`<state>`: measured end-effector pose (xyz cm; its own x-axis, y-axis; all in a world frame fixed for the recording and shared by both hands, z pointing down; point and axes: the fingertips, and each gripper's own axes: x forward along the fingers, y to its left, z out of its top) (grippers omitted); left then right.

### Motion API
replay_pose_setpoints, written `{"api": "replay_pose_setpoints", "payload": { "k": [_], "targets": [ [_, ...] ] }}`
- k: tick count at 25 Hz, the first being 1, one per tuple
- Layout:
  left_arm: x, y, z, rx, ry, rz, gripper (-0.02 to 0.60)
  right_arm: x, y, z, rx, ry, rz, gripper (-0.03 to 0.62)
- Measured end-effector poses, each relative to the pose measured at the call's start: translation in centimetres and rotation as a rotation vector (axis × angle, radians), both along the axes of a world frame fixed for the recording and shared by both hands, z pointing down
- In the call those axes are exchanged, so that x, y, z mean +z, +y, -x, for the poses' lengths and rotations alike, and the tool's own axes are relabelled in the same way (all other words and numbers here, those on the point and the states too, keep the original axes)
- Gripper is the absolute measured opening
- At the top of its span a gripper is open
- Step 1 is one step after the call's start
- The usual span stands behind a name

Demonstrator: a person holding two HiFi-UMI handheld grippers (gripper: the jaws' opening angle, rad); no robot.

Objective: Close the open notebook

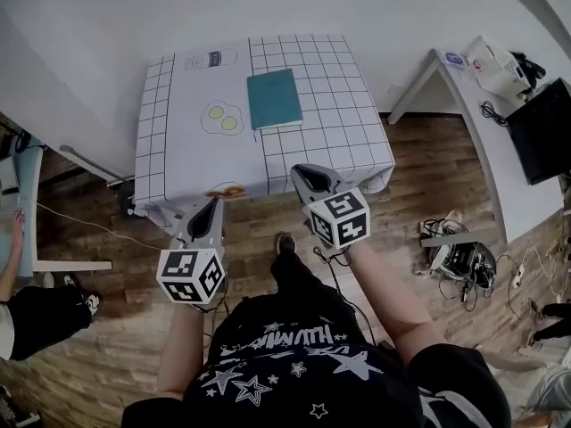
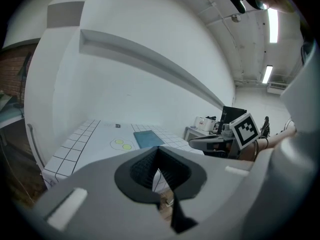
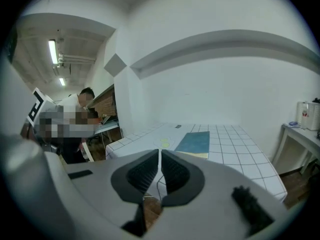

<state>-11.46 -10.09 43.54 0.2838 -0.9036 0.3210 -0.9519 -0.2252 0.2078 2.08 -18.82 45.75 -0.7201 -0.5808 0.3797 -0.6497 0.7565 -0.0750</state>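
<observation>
Left gripper (image 1: 214, 203) and right gripper (image 1: 300, 171) hang short of the counter's (image 1: 178, 141) near edge, fingers together, holding nothing. On the counter, well apart from both, the teal notebook (image 1: 274, 99) lies closed and flat.

The notebook (image 1: 275, 99) is teal — the tablecloth (image 1: 169, 141) white, black-gridded, with yellow egg prints.

A square table covered with a white tablecloth (image 1: 178, 150) printed with a black grid stands on a brown wood-plank floor (image 1: 401, 185). A teal rectangular notebook (image 1: 275, 99) lies flat and closed on the cloth, toward the far side, with its cream page edges facing the near edge. Just beside the notebook's left side is a printed pair of fried eggs (image 1: 222, 118), part of the cloth's pattern. The cloth hangs over the table's near edge.
</observation>
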Motion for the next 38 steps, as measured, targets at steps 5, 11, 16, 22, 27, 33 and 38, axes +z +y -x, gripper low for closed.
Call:
{"api": "replay_pose_setpoints", "payload": {
  "k": [5, 11, 16, 22, 27, 33, 38],
  "targets": [
    [-0.9, 5.5, -0.5, 0.027, -0.024, -0.014, 0.009, -0.9, 5.4, -0.2, 0.03, -0.019, -0.047, 0.028],
    [-1.0, 9.9, -0.8, 0.048, -0.009, -0.02, 0.009, -3.0, 11.1, -1.1, 0.073, -0.038, -0.123, 0.028],
    [-1.3, 13.1, -1.6, 0.074, 0.018, -0.033, 0.009, -2.6, 15.1, -1.7, 0.091, -0.01, -0.109, 0.028],
    [-1.6, 15.2, -1.3, 0.076, 0.049, -0.028, 0.009, -3.3, 18.3, -1.1, 0.045, 0.008, -0.11, 0.028],
    [-1.3, 15.8, -2.0, 0.081, 0.067, -0.02, 0.009, -3.6, 20.2, -1.7, 0.039, 0.021, -0.12, 0.02],
    [-1.5, 16.1, -5.7, 0.107, 0.058, -0.042, 0.009, -3.4, 22.8, -4.9, 0.031, 0.067, -0.131, 0.015],
    [-1.4, 18.5, -9.1, 0.116, 0.073, -0.027, 0.009, -2.7, 25.2, -7.6, 0.028, 0.061, -0.115, 0.014]
  ]
}}
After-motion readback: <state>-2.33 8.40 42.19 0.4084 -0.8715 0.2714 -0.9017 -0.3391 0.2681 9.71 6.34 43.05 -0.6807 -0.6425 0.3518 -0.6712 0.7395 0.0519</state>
